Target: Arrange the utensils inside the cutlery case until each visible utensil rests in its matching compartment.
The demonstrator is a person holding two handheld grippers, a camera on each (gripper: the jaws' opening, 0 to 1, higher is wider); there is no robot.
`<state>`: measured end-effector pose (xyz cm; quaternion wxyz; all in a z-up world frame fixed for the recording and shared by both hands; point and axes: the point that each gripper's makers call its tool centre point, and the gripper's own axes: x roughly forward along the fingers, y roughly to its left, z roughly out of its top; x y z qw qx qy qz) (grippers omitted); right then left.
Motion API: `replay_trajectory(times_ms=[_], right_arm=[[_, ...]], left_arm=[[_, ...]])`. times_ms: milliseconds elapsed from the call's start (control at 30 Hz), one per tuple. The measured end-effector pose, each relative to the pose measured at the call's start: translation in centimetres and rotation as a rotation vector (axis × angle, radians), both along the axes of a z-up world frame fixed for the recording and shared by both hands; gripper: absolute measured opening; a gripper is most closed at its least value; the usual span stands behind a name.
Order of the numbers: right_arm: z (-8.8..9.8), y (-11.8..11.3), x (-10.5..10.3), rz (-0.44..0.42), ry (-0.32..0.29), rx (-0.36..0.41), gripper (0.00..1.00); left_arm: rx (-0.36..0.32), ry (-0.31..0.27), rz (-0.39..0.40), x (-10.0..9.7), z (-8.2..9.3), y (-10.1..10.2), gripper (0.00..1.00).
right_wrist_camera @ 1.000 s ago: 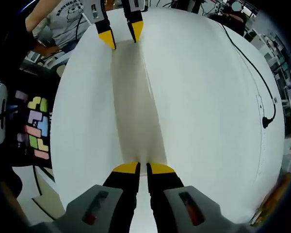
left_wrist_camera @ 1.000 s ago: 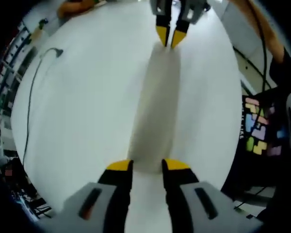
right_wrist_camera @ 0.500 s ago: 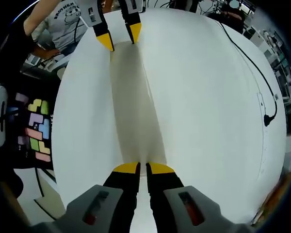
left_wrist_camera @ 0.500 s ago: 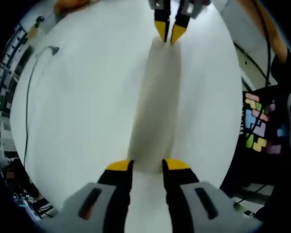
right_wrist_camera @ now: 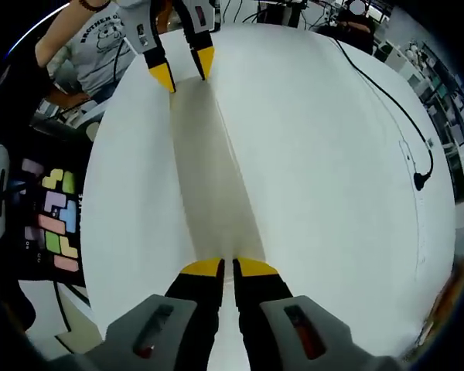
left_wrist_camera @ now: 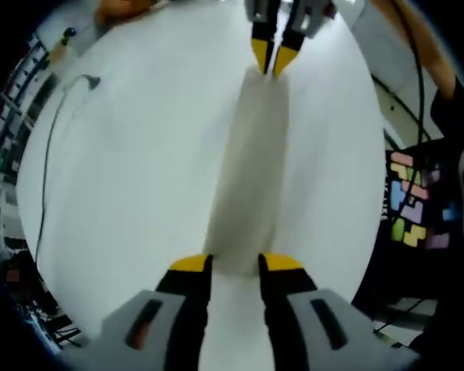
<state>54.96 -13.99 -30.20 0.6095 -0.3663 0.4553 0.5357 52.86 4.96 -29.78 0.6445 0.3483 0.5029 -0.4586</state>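
Observation:
A long, flat, pale cream case [left_wrist_camera: 251, 170] stretches across the white table [left_wrist_camera: 139, 170] between my two grippers. My left gripper [left_wrist_camera: 236, 264] has its yellow-tipped jaws set on either side of the case's near end, shut on it. At the far end my right gripper [left_wrist_camera: 272, 58] pinches the case. In the right gripper view the case [right_wrist_camera: 213, 170] runs from my right gripper [right_wrist_camera: 228, 268], jaws almost together on its edge, up to my left gripper [right_wrist_camera: 183, 69]. The inside of the case is hidden from me.
A thin black cable [left_wrist_camera: 50, 147] curves along one side of the table, ending in a plug [right_wrist_camera: 419, 182]. Off the other side, lower down, lies a board of coloured puzzle blocks [right_wrist_camera: 52, 220]. A person in a grey shirt [right_wrist_camera: 100, 39] stands behind the left gripper.
Both views have shifted a little with the hands. Each gripper keeps its hold on its end of the case, which stays stretched between them.

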Motion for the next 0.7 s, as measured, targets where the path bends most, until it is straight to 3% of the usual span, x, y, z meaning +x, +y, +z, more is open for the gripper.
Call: replay_trajectory(times_ms=[167, 200, 267, 333, 400, 433, 500, 700], right_arm=[[0.1, -0.2, 0.2, -0.125, 0.011, 0.114, 0.0], [0.1, -0.2, 0.1, -0.142, 0.022, 0.133, 0.01], [0.4, -0.8, 0.3, -0.13, -0.011, 0.131, 0.05], [1.5, -0.7, 0.9, -0.166, -0.051, 0.214, 0.13], [2.7, -1.1, 1.3, -0.142, -0.122, 0.295, 0.17], [2.9, -1.2, 1.2, -0.152, -0.123, 0.317, 0.19], [3.3, -1.2, 0.9, -0.166, -0.128, 0.4, 0.21], [3.1, -1.0, 0.6, -0.157, -0.229, 0.548, 0.28]], left_arm=[[-0.01, -0.014, -0.021, 0.5, 0.0, -0.1, 0.25], [-0.013, -0.032, -0.027, 0.8, 0.1, -0.1, 0.24], [-0.026, -0.086, 0.013, 1.7, 0.8, 0.2, 0.24], [-0.128, -0.19, 0.036, 3.0, 2.9, -0.5, 0.24], [-0.228, -0.205, 0.036, 2.7, 4.4, -0.8, 0.24], [-0.269, -0.21, 0.046, 2.5, 4.8, -0.8, 0.25], [-0.316, -0.246, 0.052, 2.6, 5.0, -0.6, 0.26], [-0.399, -0.319, 0.104, 2.4, 3.3, 0.2, 0.28]])
